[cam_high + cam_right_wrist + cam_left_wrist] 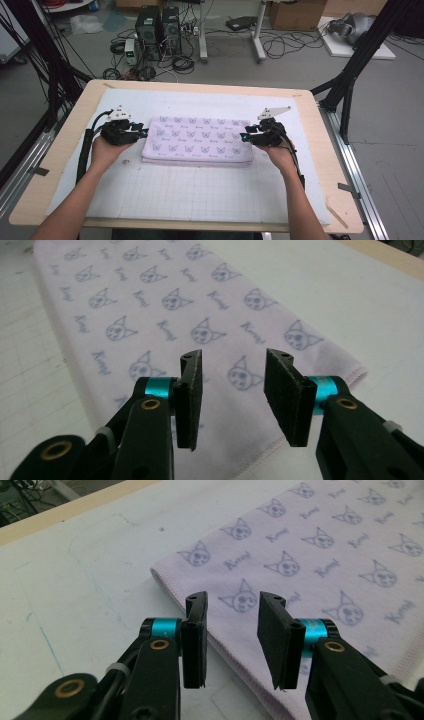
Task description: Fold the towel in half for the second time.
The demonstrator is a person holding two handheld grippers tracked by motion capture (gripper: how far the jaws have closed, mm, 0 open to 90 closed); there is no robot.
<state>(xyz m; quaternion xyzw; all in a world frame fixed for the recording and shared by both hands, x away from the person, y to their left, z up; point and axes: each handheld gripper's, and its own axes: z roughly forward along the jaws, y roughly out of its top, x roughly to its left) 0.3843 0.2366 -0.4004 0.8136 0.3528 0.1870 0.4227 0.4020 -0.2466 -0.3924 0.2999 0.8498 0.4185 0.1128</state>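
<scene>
A folded pale lilac towel (197, 141) printed with small cat faces lies flat in the middle of the white mat. My left gripper (144, 131) sits at the towel's left edge, held low in the person's left hand. Seen along its own jaws, the left gripper (231, 630) stands open above the towel's hemmed edge (210, 642), and nothing is between the pads. At the towel's right edge is my right gripper (243, 136). In its own view the right gripper (232, 392) is open too, hovering over the towel (165, 315) near its corner, gripping nothing.
The white gridded mat (200, 190) covers a light wooden table (330, 165). Black frame posts (350, 70) stand at both sides of the table. On the floor behind are computer towers (157, 27), tangled cables and cardboard boxes (300, 12).
</scene>
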